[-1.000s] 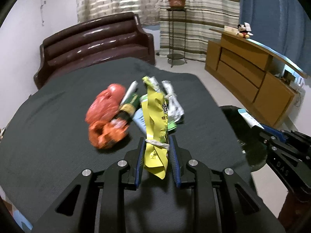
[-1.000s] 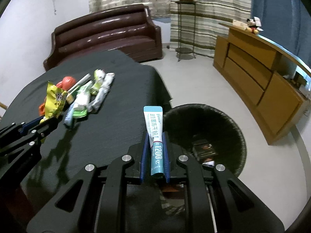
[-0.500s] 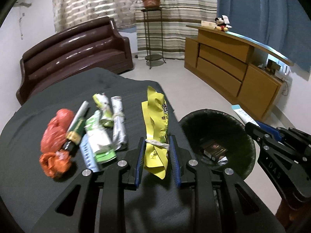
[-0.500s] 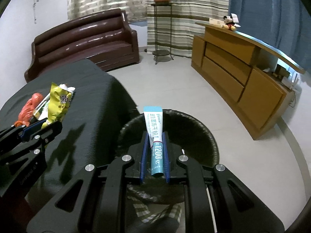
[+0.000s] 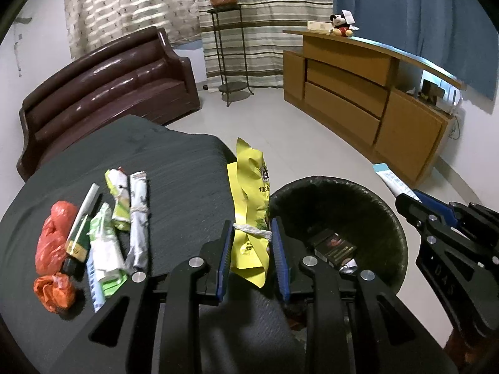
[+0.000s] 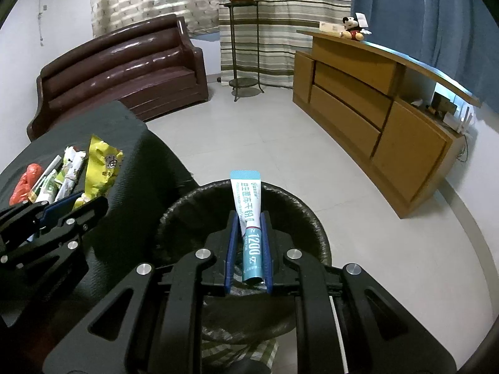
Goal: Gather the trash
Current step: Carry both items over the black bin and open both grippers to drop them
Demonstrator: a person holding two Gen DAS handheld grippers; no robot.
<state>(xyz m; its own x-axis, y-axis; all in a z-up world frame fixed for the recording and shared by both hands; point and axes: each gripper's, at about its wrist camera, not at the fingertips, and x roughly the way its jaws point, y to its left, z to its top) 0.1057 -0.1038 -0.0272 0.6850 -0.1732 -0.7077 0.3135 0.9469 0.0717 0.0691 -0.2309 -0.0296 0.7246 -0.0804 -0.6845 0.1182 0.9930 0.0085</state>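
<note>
My left gripper (image 5: 252, 233) is shut on a yellow snack bag (image 5: 249, 193) tied with white string, held upright at the table's right edge beside the black trash bin (image 5: 386, 215). A dark box (image 5: 333, 244) lies inside the bin. My right gripper (image 6: 248, 218) is shut on a teal and white toothpaste tube (image 6: 248, 199), held over the bin (image 6: 296, 215). Several wrappers (image 5: 106, 233) and red-orange plastic bags (image 5: 51, 243) lie on the dark tablecloth (image 5: 174, 174). The right gripper shows at the right of the left wrist view, the left gripper (image 6: 81, 201) at the left of the right wrist view.
A brown leather sofa (image 5: 106, 84) stands behind the table. A wooden sideboard (image 5: 368, 99) with a plush toy (image 5: 341, 25) runs along the right wall. A metal plant stand (image 5: 232, 56) is by the striped curtains. Pale tiled floor (image 6: 374, 224) surrounds the bin.
Both grippers have swung right from over the table towards the bin, each keeping its hold. The trash pile has slid to the left of both views and the bin now lies under the tube.
</note>
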